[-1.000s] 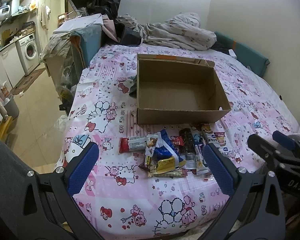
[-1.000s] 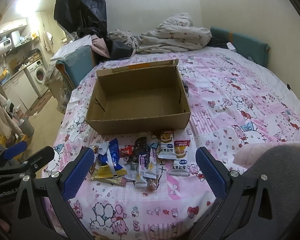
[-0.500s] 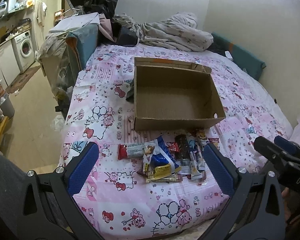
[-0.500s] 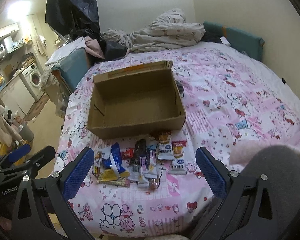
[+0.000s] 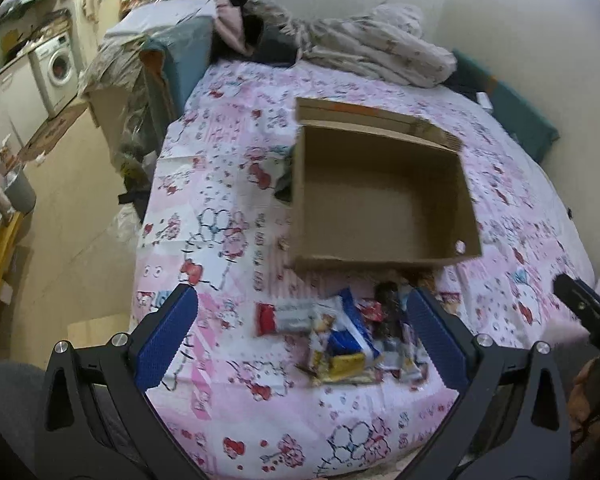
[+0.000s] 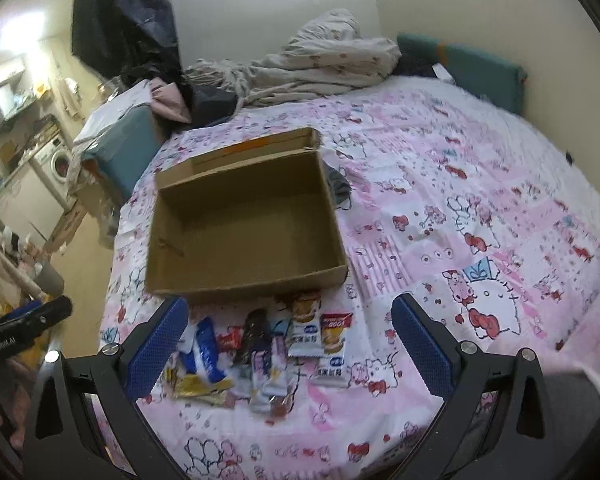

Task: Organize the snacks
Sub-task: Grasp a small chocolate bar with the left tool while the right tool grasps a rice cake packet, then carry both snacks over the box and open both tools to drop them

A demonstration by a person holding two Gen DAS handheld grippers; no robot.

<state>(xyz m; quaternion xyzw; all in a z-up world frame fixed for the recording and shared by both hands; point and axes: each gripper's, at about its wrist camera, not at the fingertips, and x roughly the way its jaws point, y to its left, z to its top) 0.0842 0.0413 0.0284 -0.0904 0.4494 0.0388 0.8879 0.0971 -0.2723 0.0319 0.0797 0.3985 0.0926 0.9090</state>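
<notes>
An empty brown cardboard box [image 5: 380, 196] [image 6: 244, 220] sits open on the pink cartoon-print bed [image 5: 228, 360] [image 6: 480, 208]. In front of it lies a pile of several snack packets [image 5: 340, 336] [image 6: 268, 356], among them a red-and-grey bar [image 5: 288, 316], a blue pack [image 6: 206, 352] and two white-and-orange sachets [image 6: 320, 336]. My left gripper [image 5: 300, 332] hovers open above the pile's left part. My right gripper [image 6: 290, 340] hovers open above the pile too. Nothing is between either pair of blue pads.
A crumpled blanket [image 5: 376, 48] [image 6: 320, 68] and dark clothes lie at the bed's far end. A teal cushion [image 6: 472, 72] leans on the right wall. Left of the bed are a teal bin [image 5: 176, 68], floor and a washing machine [image 5: 60, 68]. A dark item [image 6: 338, 188] lies beside the box.
Both grippers have risen and pulled back a little, so the box and snack pile look smaller and more from above. Nothing was picked up; both stay open.
</notes>
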